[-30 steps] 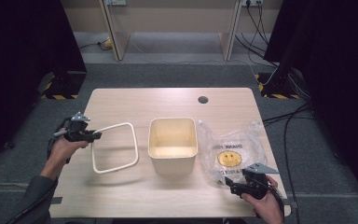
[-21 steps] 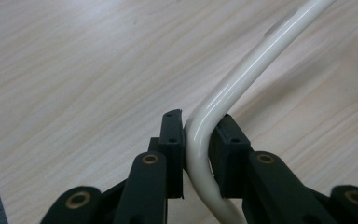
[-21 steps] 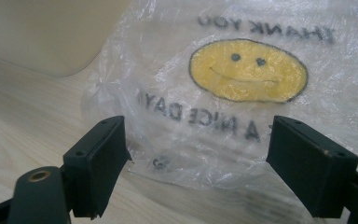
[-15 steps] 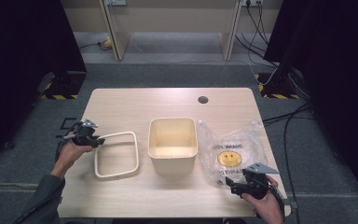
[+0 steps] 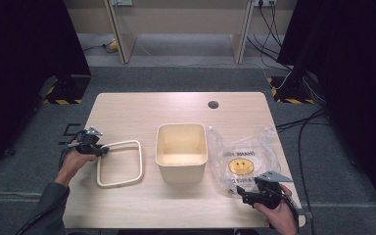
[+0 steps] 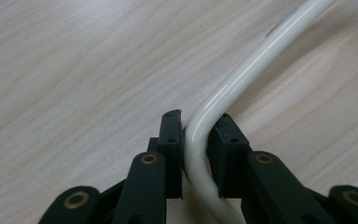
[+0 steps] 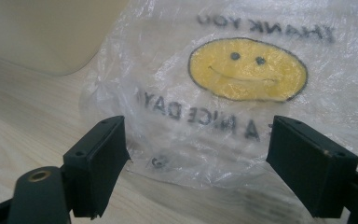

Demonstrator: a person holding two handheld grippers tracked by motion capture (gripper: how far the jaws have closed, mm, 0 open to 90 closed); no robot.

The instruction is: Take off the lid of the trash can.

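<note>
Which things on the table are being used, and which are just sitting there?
In use:
- white ring, clamped at a corner by the left gripper
- plastic bag, right in front of the open right gripper

Just sitting:
- bin, between them, untouched
- table, with its small hole

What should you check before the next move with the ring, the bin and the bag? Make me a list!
1. Left gripper shut on the ring: ok, the pads pinch a corner of it.
2. Ring lying flat on the table: cannot tell, the far side looks down but the held corner is hidden by the jaws.
3. Right gripper open: ok, the jaws stand wide apart.
4. Bag within reach: ok, its edge lies just ahead of the right jaws, untouched.
5. Bin upright and empty: ok.
6. Ring clear of the bin: ok, there is a gap between them.
</note>
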